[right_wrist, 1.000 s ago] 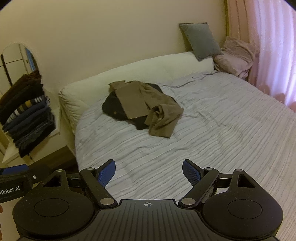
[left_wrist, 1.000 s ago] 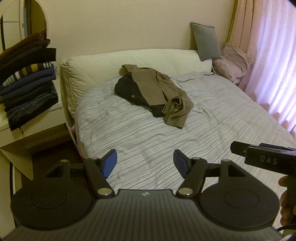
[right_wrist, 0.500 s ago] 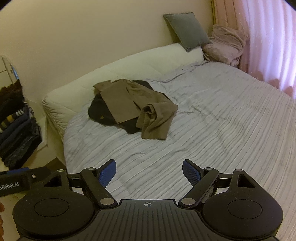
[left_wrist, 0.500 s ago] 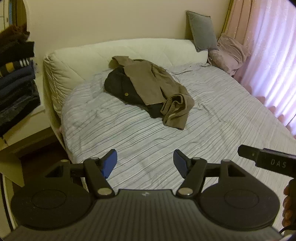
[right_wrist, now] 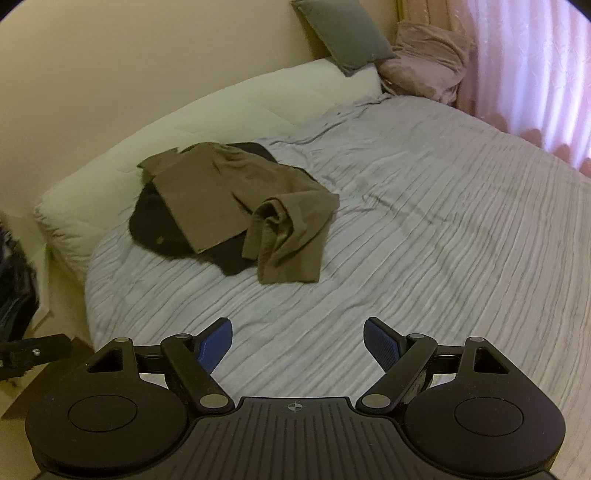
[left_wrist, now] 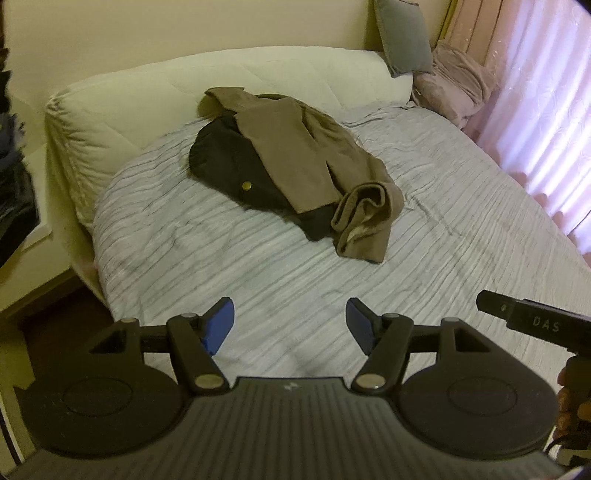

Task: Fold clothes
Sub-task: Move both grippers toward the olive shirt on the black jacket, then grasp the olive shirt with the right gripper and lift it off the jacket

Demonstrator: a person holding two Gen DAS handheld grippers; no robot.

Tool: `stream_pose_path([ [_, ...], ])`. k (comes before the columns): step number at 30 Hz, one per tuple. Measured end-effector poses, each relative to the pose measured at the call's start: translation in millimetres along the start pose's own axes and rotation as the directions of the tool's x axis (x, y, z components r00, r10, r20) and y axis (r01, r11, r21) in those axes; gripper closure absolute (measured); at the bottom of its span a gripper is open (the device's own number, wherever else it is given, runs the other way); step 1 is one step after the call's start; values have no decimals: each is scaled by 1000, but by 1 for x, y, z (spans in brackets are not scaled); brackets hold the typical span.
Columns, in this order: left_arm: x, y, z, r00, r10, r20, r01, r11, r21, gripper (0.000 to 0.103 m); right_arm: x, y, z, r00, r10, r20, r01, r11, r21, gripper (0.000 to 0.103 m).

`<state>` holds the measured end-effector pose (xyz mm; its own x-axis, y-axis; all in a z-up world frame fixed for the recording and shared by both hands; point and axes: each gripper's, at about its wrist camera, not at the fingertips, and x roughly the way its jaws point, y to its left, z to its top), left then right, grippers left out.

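A crumpled brown garment (left_wrist: 314, 158) lies on top of a dark garment (left_wrist: 229, 166) with a brass button, on the far left part of the bed (left_wrist: 461, 229). Both also show in the right wrist view: the brown garment (right_wrist: 236, 195) and the dark garment (right_wrist: 155, 229). My left gripper (left_wrist: 290, 325) is open and empty above the bed's near part, short of the clothes. My right gripper (right_wrist: 297, 341) is open and empty, also over the sheet in front of the pile. Part of the right gripper (left_wrist: 532, 323) shows at the left view's right edge.
The bed has a striped pale sheet and a cream padded headboard (left_wrist: 155, 96). A grey cushion (left_wrist: 402, 33) and a pink bundle (left_wrist: 458, 77) sit at the far corner by pink curtains (left_wrist: 546, 110). A stack of folded clothes (right_wrist: 14, 288) stands at the left.
Both grippers have moved forward and to the right toward the clothes pile, which now looks larger. The folded stack at the left has slid almost out of view. Both grippers stay open.
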<state>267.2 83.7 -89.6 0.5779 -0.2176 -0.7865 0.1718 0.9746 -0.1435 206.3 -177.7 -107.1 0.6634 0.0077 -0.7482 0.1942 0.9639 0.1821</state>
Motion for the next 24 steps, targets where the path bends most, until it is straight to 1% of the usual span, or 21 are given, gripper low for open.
stream_pose_path([
  [2, 12, 5, 12, 1000, -2, -4, 2, 1000, 9, 40, 14, 0, 7, 1000, -14, -5, 14, 1000, 12, 21],
  [4, 26, 9, 24, 1000, 2, 1, -2, 999, 40, 40, 28, 1, 13, 1000, -27, -10, 28, 999, 24, 21],
  [7, 47, 13, 39, 1000, 5, -14, -5, 998, 57, 40, 49, 4, 23, 999, -42, -19, 43, 998, 36, 22],
  [9, 63, 16, 50, 1000, 0, -26, 1, 998, 64, 39, 62, 5, 28, 999, -48, -24, 49, 998, 44, 40],
  [16, 112, 24, 83, 998, -32, -48, 35, 997, 71, 40, 114, 4, 41, 997, -48, -60, 54, 994, 98, 40],
  [21, 147, 31, 97, 996, -44, -79, 49, 997, 64, 40, 151, 1, 40, 995, -51, -87, 63, 988, 139, 40],
  [24, 164, 35, 101, 993, -48, -104, 54, 997, 58, 40, 173, 2, 39, 994, -51, -93, 65, 988, 143, 40],
])
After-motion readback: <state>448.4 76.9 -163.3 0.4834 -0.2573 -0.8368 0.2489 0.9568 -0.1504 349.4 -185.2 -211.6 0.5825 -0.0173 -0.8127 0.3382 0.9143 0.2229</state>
